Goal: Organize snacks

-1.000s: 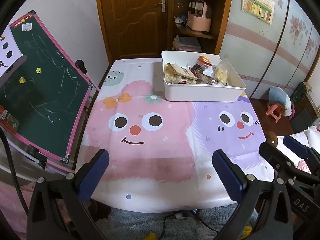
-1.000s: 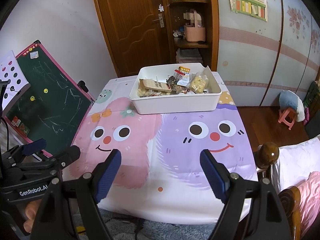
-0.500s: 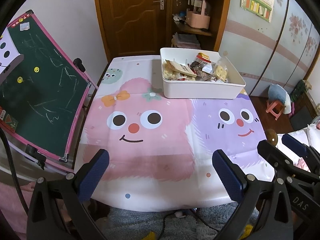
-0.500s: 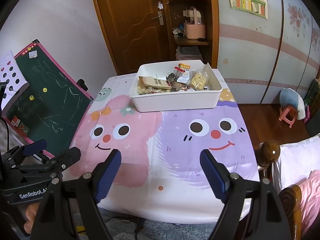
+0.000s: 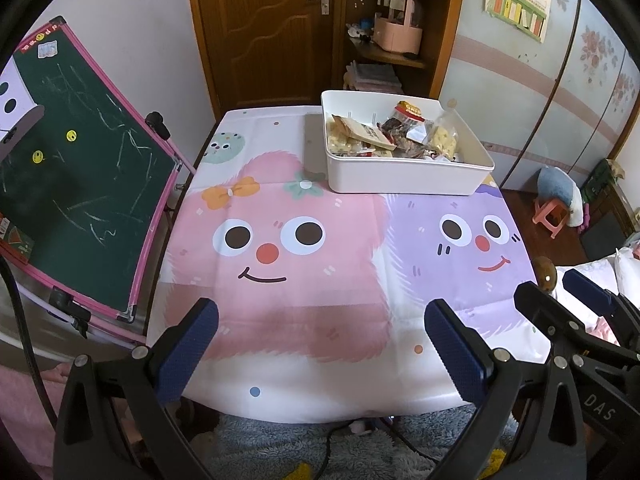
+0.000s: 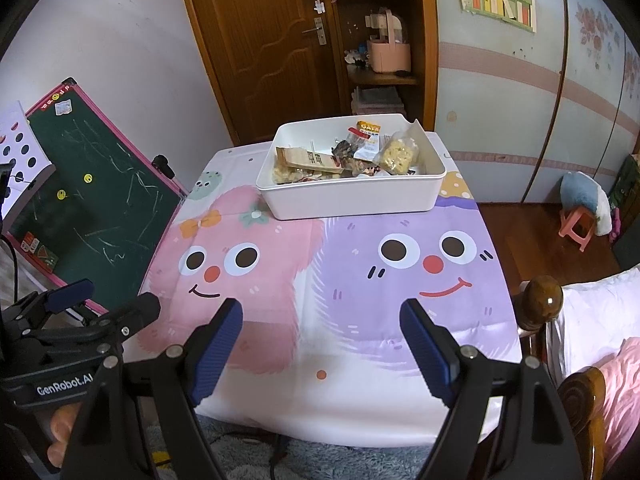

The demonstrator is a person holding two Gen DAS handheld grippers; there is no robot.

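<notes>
Nothing is shifting on the table since a second ago: only the framing is drifting slightly, and the bin is keeping its place. Item one: white bin point(image 5: 404, 176) of mixed snack packets point(image 6: 352, 156), sitting at the far edge of the cartoon-monster tablecloth point(image 5: 280, 320). Item two: I am holding the left gripper point(image 5: 320, 352) wide apart over the near edge, nothing between its blue pads. Item three: right gripper point(image 6: 320, 354), likewise spread and gripping nothing. Item four: green chalkboard point(image 5: 76, 184) leaning beside the table on the left.
</notes>
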